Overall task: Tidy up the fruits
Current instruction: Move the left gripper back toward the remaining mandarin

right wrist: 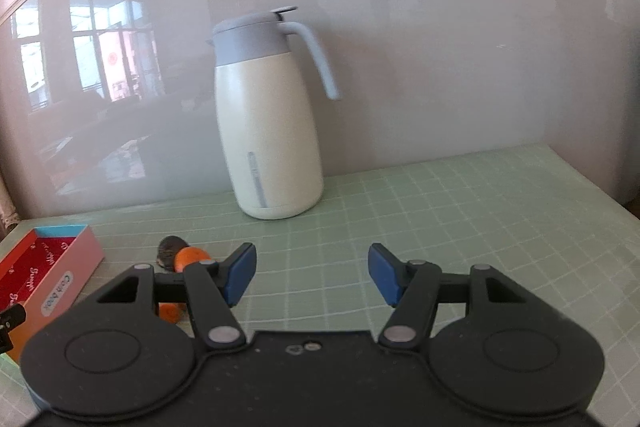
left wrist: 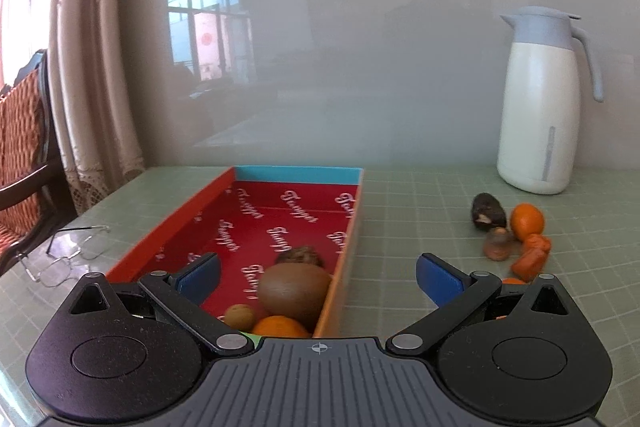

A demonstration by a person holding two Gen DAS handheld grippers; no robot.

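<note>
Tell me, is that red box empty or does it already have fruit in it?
Not empty. The red box holds a kiwi, an orange, a small round brown fruit and something wrinkled behind.

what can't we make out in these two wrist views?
- Near end of the red box, left wrist view: hidden behind the left tool, so the orange is cut off.
- Loose fruit pile, left view: blurred, the translucent piece beside the mandarin unclear.
- Same pile, right view: mostly behind the right tool's left finger.

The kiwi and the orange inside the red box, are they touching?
Cannot tell. In the left wrist view the kiwi overlaps the orange in the red box; no gap shows, but contact is not plain.
</note>
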